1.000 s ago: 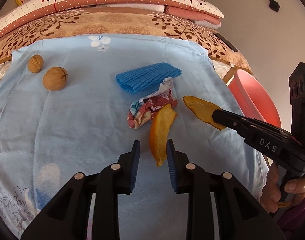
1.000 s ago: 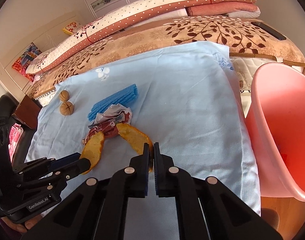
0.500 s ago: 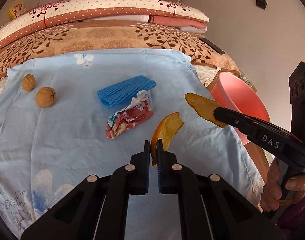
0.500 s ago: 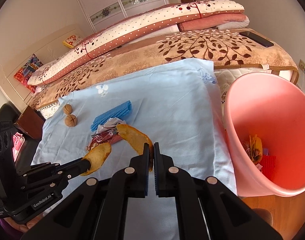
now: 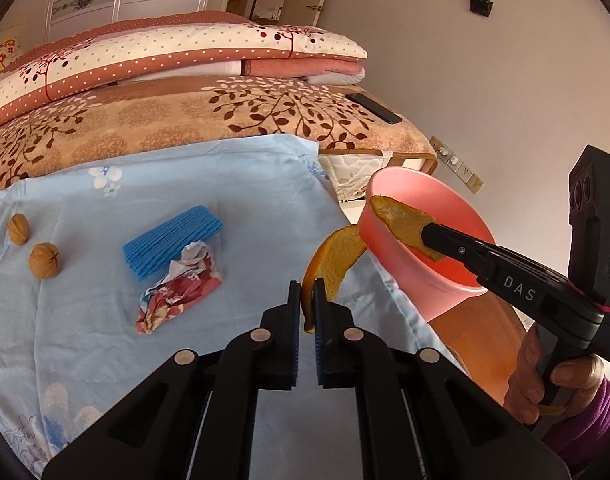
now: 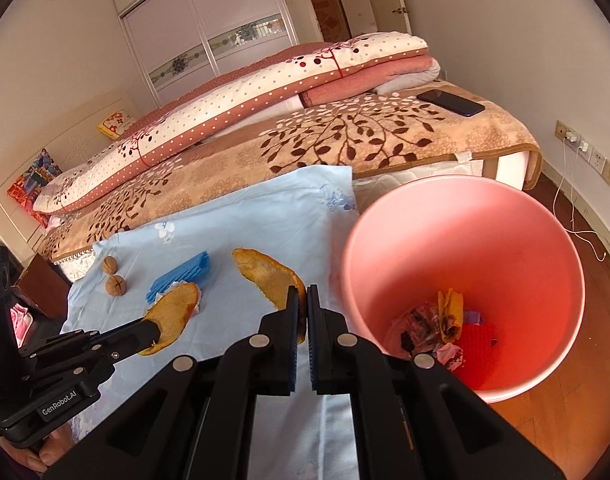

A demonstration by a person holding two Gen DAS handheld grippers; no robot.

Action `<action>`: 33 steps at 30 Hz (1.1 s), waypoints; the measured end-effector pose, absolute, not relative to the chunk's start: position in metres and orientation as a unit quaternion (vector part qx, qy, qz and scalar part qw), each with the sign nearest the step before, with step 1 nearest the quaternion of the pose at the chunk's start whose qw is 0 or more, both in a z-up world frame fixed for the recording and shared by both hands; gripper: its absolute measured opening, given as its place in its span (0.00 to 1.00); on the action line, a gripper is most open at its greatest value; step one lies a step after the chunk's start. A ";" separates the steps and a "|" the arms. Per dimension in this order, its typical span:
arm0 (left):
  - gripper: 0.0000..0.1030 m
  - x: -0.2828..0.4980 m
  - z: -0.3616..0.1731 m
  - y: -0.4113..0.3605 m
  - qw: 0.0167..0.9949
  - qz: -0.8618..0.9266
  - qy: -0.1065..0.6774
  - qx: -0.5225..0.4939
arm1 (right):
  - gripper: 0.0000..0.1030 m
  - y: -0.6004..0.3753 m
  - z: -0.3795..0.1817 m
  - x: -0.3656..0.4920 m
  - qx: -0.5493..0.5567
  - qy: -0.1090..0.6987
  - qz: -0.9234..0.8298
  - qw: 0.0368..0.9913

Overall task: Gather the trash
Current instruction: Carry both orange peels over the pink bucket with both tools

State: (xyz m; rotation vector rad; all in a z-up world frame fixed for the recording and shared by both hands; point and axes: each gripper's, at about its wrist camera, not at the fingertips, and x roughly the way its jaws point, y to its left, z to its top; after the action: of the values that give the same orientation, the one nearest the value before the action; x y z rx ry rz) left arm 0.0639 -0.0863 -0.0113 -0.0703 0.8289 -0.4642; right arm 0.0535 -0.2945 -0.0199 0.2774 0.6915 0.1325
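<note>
Left wrist view: left gripper (image 5: pixel 307 294) clamps an orange peel (image 5: pixel 334 258) above the blue sheet (image 5: pixel 85 300), just beside the pink bin (image 5: pixel 429 280). "DAS" reads on the other tool.

Right wrist view: right gripper (image 6: pixel 303 304) pinches a second peel (image 6: pixel 271 276) left of the bin (image 6: pixel 445 216). "GenRobot.AI" marks the left tool.

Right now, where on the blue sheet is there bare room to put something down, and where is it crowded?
The blue sheet is bare at the far end toward the brown leaf-print blanket, and between the walnuts and the blue foam pad. It is crowded where that pad touches the crumpled wrapper. The near right edge beside the pink bin is also bare.
</note>
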 end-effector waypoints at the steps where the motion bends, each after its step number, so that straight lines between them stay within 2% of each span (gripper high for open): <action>1: 0.06 0.065 -0.009 -0.091 0.889 -0.227 0.396 -0.031 | 0.04 -0.301 -0.019 0.052 0.140 0.335 0.059 0.930; 16: 0.06 0.076 0.011 -0.161 0.887 -0.279 0.367 -0.008 | 0.04 -0.379 -0.023 0.035 0.183 0.311 -0.025 0.932; 33: 0.06 0.082 -0.005 -0.231 0.870 -0.308 0.383 0.040 | 0.04 -0.418 -0.041 0.025 0.211 0.315 -0.067 0.923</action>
State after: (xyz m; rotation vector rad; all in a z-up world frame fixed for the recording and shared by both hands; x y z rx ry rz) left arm 0.0818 -0.2313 -0.0055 0.0841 0.8020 -0.6444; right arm 0.0253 -0.4183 -0.0409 0.4325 0.6471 -0.1373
